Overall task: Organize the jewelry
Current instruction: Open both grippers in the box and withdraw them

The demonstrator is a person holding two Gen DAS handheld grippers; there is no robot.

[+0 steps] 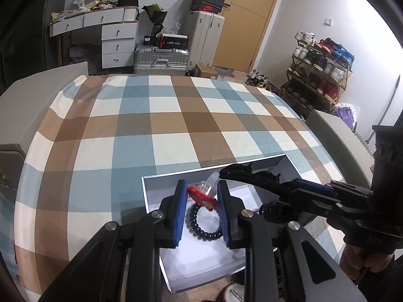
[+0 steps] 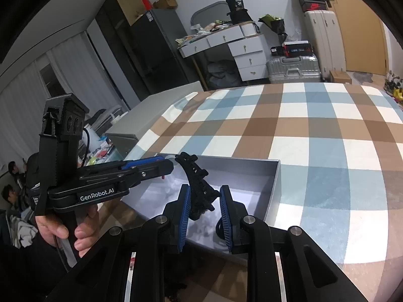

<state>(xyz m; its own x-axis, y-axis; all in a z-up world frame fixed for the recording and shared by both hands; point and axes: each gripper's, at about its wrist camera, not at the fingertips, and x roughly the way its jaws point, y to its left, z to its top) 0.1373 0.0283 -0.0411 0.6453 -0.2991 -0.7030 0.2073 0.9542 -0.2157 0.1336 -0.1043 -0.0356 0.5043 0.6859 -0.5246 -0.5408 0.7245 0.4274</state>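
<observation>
A shallow white box [image 1: 151, 196] lies on the checked cloth near the front edge; it also shows in the right wrist view [image 2: 274, 183]. My left gripper [image 1: 202, 188] hangs open over the box, a red clip [image 1: 202, 198] lying between its fingers without clear contact. Below it lies a black bead bracelet [image 1: 201, 231]. A clear plastic piece [image 1: 214, 180] lies beside the clip. My right gripper [image 2: 204, 197] is open around a black lacy hair piece [image 2: 199, 183], which also shows in the left wrist view [image 1: 249, 173]; it stands between the pads.
The table carries a blue, brown and white checked cloth [image 1: 176, 115]. Grey chair backs [image 1: 335, 130] stand at the sides. A dresser [image 1: 110, 35], suitcases [image 1: 161, 60] and a shoe rack [image 1: 320, 75] stand beyond the table.
</observation>
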